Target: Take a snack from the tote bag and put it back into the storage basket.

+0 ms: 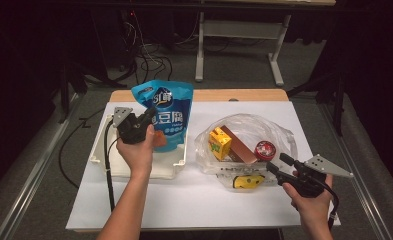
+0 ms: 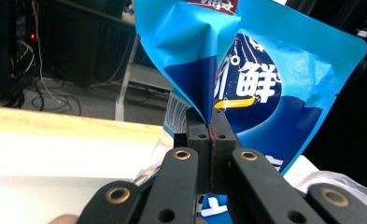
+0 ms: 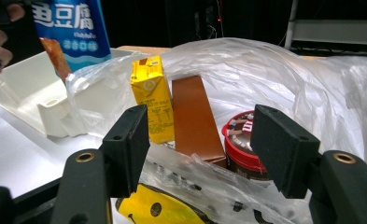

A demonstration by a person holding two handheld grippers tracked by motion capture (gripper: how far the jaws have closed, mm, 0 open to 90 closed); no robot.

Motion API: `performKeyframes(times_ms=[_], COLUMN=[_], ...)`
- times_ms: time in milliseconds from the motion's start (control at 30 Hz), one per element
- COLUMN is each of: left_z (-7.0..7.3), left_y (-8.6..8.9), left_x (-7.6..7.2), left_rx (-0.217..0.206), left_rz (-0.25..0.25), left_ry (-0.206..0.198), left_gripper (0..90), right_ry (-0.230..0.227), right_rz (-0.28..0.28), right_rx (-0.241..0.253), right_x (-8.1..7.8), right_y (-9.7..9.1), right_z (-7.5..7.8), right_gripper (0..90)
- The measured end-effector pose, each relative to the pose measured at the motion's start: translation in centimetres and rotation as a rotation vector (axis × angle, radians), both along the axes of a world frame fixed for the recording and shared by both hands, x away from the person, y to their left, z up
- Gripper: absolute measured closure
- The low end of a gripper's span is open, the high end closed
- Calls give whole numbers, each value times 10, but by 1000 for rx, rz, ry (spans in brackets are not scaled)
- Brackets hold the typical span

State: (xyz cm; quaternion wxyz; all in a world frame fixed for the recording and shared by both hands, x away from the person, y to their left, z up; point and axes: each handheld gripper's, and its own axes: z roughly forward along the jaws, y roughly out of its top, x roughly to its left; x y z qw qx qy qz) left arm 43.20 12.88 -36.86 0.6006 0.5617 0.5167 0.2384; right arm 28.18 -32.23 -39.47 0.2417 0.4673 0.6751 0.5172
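Observation:
My left gripper is shut on the edge of a blue snack bag and holds it upright over the white bin. In the left gripper view the bag rises from between the closed jaws, pinched at a fold. My right gripper is open at the near edge of a clear plastic bag. That bag holds a yellow drink carton, a brown box and a red round tub. The jaws stand wide with the plastic's rim between them, not pressed.
A yellow packet lies under the plastic at the bag's near edge. The white mat covers the table, with a wooden strip at the far edge. A table frame and cables stand on the floor beyond.

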Motion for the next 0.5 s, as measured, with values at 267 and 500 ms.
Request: performKeyframes(times_ms=[267,500], left_z=[-17,-22], left_y=[-2,2], left_x=[21,35], left_rx=[-61,-147], left_rz=[38,16], left_ry=[12,7], left_gripper=[900,900], right_ry=[10,13], right_rz=[-8,-21], right_rx=[-2,-2], right_x=[4,5], right_y=[-4,-7], right_z=[-6,-8], right_gripper=[384,388])
